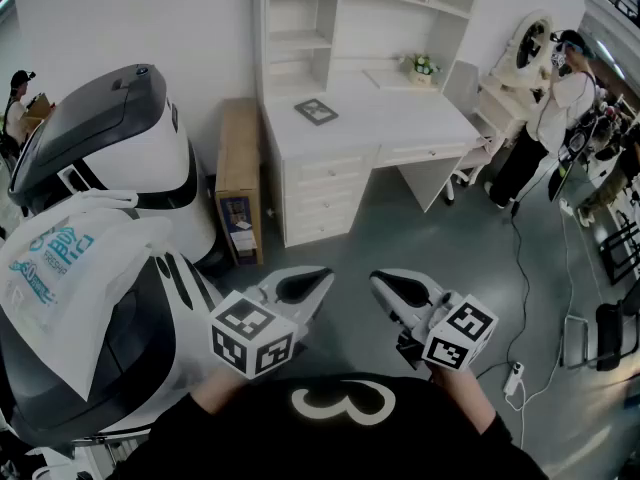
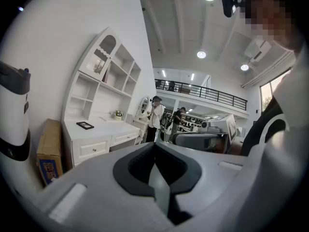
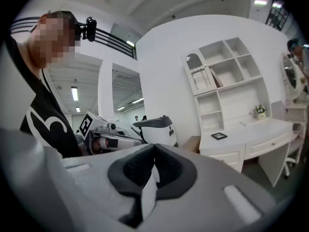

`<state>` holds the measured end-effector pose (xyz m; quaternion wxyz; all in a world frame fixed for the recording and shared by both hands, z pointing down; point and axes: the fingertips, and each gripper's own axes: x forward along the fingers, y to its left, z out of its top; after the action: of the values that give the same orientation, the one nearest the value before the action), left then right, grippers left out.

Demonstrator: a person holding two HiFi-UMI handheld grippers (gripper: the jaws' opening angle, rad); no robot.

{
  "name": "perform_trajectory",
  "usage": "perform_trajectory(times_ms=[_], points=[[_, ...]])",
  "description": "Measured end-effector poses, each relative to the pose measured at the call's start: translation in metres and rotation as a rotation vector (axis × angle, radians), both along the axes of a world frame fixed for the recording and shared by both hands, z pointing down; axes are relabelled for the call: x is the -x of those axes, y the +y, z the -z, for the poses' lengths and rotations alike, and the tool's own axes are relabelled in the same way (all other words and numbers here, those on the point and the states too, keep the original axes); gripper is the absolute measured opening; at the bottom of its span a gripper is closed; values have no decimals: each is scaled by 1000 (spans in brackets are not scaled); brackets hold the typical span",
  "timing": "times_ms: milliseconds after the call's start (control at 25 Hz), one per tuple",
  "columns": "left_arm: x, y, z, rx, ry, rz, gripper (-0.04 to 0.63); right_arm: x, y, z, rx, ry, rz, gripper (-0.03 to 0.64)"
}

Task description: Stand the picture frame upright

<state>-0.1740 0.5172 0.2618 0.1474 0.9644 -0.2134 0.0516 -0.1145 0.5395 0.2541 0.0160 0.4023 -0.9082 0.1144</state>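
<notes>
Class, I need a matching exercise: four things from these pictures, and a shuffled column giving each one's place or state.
1 picture frame
2 cardboard box
3 small plant
4 left gripper

a on the floor beside the desk
b shut, nothing held
c lying flat on the desk
d upright at the desk's back edge

Pairs: 1-c, 2-a, 3-d, 4-b

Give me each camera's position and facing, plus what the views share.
Head view: on the person's head, looking steeply down; left gripper, right gripper and black shirt show.
Left gripper view: rides the left gripper, looks along its shut jaws toward the white desk; person's body at right.
Right gripper view: rides the right gripper, looks along its shut jaws toward the desk; shirt and left gripper at left.
Shared: all three show the picture frame lying flat on the desk.
</notes>
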Motion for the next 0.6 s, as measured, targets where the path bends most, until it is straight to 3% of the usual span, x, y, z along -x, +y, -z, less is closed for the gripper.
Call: perform_trajectory(times_ms=[600], points=[[-13, -12, -4, 10, -15, -12, 11, -16, -7, -7, 21, -16, -33, 3]])
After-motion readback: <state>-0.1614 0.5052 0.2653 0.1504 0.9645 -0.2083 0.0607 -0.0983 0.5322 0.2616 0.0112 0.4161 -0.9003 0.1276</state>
